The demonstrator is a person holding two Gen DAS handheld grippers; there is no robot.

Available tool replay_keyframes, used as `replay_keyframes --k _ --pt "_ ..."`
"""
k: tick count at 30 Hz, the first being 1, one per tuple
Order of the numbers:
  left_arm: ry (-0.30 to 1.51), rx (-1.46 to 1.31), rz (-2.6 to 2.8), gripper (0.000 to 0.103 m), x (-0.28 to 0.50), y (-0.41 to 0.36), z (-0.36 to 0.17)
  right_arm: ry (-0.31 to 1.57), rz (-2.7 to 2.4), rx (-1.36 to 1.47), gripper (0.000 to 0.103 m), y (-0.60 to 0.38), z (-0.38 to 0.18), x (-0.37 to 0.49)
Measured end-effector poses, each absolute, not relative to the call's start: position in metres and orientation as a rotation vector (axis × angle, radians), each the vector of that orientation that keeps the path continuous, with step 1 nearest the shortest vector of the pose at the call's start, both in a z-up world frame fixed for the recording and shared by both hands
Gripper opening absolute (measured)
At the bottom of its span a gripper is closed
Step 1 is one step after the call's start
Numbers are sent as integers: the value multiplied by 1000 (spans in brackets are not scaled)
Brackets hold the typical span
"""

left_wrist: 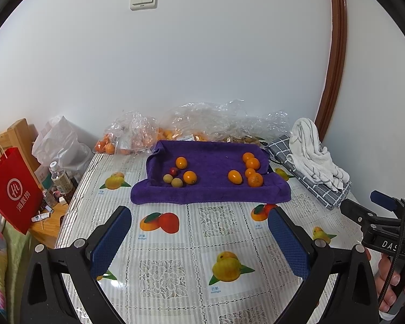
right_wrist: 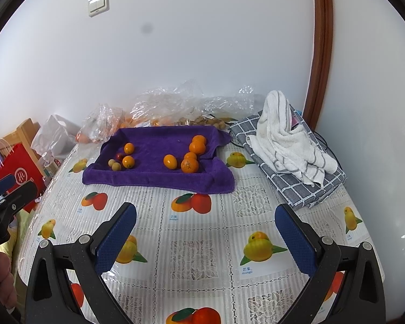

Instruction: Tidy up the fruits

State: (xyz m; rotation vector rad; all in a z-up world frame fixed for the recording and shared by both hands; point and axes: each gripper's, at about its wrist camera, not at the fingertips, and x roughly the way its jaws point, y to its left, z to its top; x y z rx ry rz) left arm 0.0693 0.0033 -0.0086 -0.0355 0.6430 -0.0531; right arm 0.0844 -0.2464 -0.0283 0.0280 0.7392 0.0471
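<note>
While both hand-held grippers (left_wrist: 199,232) (right_wrist: 205,229) gape empty, fruits (left_wrist: 190,177) lie well ahead.

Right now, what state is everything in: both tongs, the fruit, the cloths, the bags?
Left tongs: open, empty, over the table.
Right tongs: open, empty.
Purple towel: spread out, edges turned up.
Oranges: loose on the towel, two clusters.
Red fruit: on the towel, left cluster.
Striped towel: crumpled on the checked cloth.
Plastic bags: crumpled, holding fruit.
</note>
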Motion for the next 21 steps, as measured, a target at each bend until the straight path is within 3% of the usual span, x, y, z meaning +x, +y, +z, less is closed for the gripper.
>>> replay_keyframes --k 21 --pt "652 -37 -49 102 77 7 -11 745 56 15 101 -243 -29 89"
